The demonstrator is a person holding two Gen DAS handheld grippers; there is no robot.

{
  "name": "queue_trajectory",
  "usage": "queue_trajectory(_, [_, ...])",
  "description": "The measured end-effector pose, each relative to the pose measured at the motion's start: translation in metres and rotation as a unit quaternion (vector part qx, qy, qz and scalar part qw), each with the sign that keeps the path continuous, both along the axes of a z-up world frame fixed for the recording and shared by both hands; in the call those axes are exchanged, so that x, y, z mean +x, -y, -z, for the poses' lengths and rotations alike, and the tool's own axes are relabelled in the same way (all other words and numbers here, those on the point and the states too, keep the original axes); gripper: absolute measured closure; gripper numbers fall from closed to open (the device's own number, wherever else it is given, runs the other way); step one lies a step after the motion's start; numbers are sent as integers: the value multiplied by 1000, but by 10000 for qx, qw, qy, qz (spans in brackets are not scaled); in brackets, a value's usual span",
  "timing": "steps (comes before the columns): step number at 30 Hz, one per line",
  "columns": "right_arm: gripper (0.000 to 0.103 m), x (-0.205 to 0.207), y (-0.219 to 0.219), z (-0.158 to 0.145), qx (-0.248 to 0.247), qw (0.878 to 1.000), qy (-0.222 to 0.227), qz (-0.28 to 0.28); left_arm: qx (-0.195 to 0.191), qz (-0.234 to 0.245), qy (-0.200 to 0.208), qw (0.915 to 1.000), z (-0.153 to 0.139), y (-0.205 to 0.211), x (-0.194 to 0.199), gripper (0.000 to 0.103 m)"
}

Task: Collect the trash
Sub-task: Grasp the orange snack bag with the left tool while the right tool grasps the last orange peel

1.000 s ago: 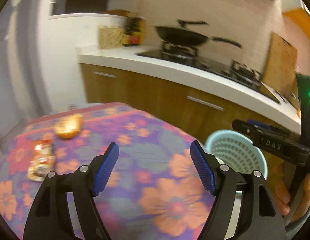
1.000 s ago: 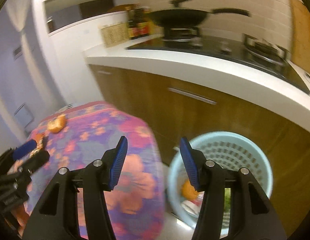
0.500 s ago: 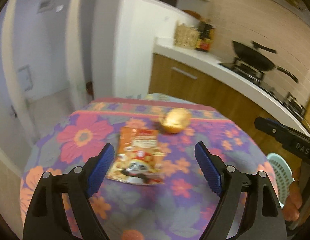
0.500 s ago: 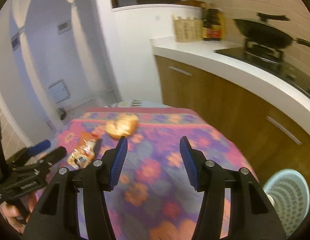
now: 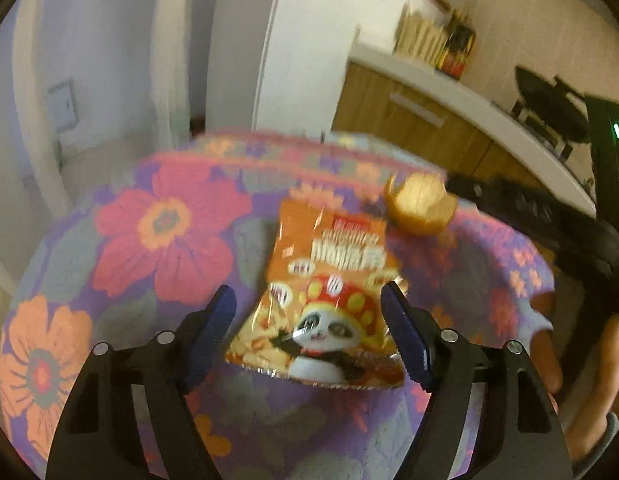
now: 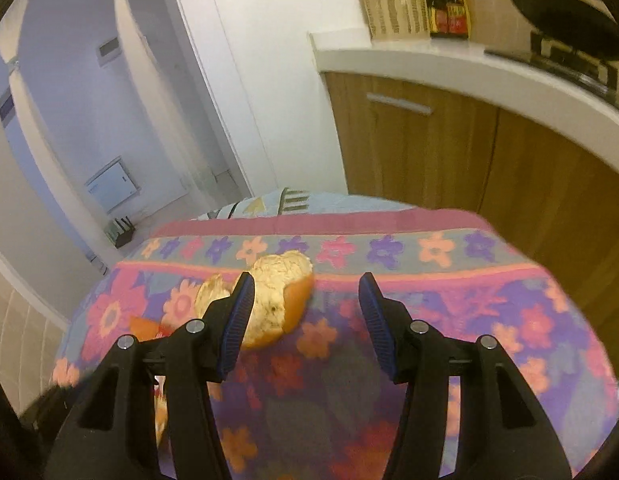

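Left claw (image 5: 307,338) closing, orange panda-print snack packet (image 5: 323,300) between pads, on floral-cloth tabletop (image 5: 165,232); print unreadable. Right claw (image 6: 305,320) apart, empty; orange peel (image 6: 275,300) at 10 o'clock.

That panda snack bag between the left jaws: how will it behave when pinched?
The snack bag looks like thin glossy film, so it will probably crumple and feel slippery. It lies nearly flat on the tablecloth, so it is likely light or near empty. The left gripper is closing around it, pads not yet pressing.

Glossy crinkled foil snack packet (image 5: 325,300), matt floral cloth (image 5: 165,240), wood-grain cabinet fronts (image 6: 489,160), pithy rough orange peel (image 6: 277,300)
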State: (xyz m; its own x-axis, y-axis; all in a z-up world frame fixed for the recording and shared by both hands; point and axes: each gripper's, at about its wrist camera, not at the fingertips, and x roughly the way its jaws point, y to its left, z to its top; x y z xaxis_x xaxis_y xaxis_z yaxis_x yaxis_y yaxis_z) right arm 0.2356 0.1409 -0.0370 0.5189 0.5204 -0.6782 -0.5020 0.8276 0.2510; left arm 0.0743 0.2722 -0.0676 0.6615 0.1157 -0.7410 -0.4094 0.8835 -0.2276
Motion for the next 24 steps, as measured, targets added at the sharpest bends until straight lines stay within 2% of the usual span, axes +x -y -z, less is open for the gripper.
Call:
queue_trajectory(3, [53,11,-16,8,-164,9996,-168,-133,-11,29,-24,10000,3,-2,0,31])
queue_trajectory(5, [52,17,-28,16,-337,9978,-427,-383,70,38,-68,9999,4,0,0,31])
queue_trajectory(7, [53,19,-34,20,-467,9966,-457,-512,223,27,-155,9996,5,4,4,34])
queue_trajectory(8, [54,19,-34,21,-492,9963,-465,-531,280,15,-184,9994,5,5,5,37])
queue_trajectory(10, [73,18,-36,23,-498,9959,-459,-592,325,9,-159,9993,5,6,4,50])
queue_trajectory(11, [76,19,-36,25,-515,9957,-456,-615,330,-17,-151,9993,5,6,3,53])
queue_trajectory(12, [85,17,-36,26,-505,9956,-476,-636,330,-37,-147,9993,4,5,3,60])
queue_trajectory(13, [91,18,-36,27,-455,9953,-524,-677,312,-31,-128,9994,4,4,3,71])
queue_trajectory(14, [92,18,-34,27,-425,9954,-537,-672,274,-4,-83,9996,4,3,2,74])
queue_trajectory(16, [96,19,-31,27,-330,9953,-597,-692,202,52,-9,9998,3,3,0,88])
queue_trajectory(19, [100,15,-24,23,-148,9960,-552,-693,216,101,118,9996,0,5,-2,94])
queue_trajectory(24, [100,12,-9,17,114,9973,-451,-571,333,28,315,9989,-6,8,-10,96])
